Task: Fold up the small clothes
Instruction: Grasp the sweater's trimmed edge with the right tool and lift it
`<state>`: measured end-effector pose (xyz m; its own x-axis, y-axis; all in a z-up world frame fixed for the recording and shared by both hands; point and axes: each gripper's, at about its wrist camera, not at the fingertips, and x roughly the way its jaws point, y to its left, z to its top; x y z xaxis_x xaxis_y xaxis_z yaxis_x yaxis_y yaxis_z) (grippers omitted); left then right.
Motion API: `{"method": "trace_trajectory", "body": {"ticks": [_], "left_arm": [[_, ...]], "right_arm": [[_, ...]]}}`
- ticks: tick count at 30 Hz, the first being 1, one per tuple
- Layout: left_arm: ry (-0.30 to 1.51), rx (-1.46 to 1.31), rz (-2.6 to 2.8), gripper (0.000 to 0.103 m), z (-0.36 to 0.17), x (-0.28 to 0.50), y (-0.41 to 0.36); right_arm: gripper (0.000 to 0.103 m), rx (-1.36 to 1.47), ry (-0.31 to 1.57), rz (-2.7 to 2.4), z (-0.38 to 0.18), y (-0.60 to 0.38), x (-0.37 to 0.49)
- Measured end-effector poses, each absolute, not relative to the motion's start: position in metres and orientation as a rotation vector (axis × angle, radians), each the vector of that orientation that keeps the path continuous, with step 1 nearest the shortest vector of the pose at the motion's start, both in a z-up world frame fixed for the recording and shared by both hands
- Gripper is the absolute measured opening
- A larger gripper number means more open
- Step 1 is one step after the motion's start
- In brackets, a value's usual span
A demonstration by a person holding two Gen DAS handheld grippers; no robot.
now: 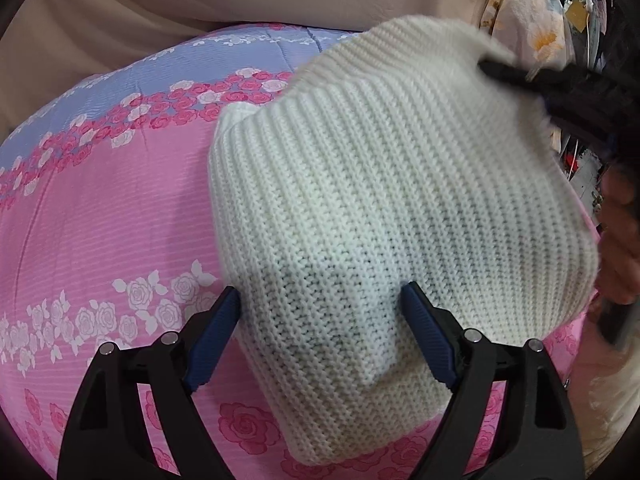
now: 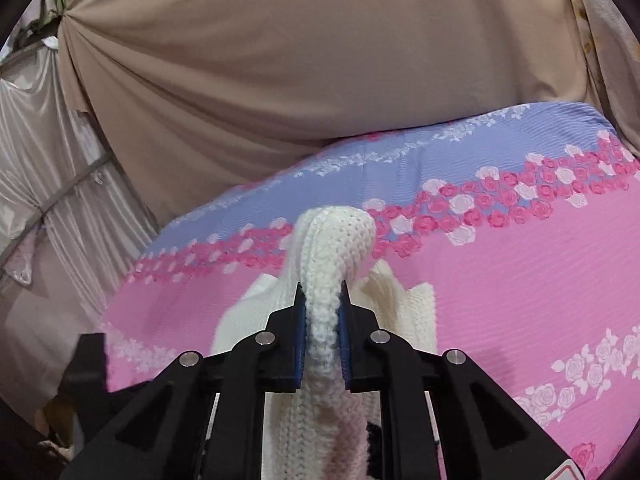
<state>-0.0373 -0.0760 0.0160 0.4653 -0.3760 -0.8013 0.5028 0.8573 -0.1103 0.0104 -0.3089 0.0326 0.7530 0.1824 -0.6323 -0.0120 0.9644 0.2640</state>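
The white knit garment lies on a pink and lilac rose-print bed cover, its lifted edge blocking the far side. The left gripper stands wide around a fold; the right gripper clamps a bunched edge. Beige cloth hangs behind.

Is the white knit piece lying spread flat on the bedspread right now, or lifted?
Lifted, not flat. The right gripper is shut on a bunched edge of the white knit, which drapes over the open left gripper above the floral bedspread.

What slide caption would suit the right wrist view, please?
Right tool pinching a cream ribbed knit garment above a pink floral bedspread.
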Motion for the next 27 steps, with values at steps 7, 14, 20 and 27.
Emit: {"method": "trace_trajectory", "body": {"ticks": [7,14,20,27], "left_arm": [[0.949,0.158,-0.537,0.082,0.012,-0.032,-0.081],[0.957,0.146,-0.537,0.082,0.012,-0.031,-0.079],[0.960,0.145,-0.531,0.082,0.013,-0.031,-0.080],[0.954,0.135,-0.532,0.084,0.015,-0.036,-0.077]], "right_arm": [[0.024,0.335,0.709,0.044,0.027,-0.321,-0.008],[0.052,0.301,0.767,0.144,0.026,-0.299,-0.085],[0.020,0.288,0.855,0.101,-0.011,-0.291,-0.097],[0.011,0.357,0.683,0.171,0.029,-0.301,-0.121]]}}
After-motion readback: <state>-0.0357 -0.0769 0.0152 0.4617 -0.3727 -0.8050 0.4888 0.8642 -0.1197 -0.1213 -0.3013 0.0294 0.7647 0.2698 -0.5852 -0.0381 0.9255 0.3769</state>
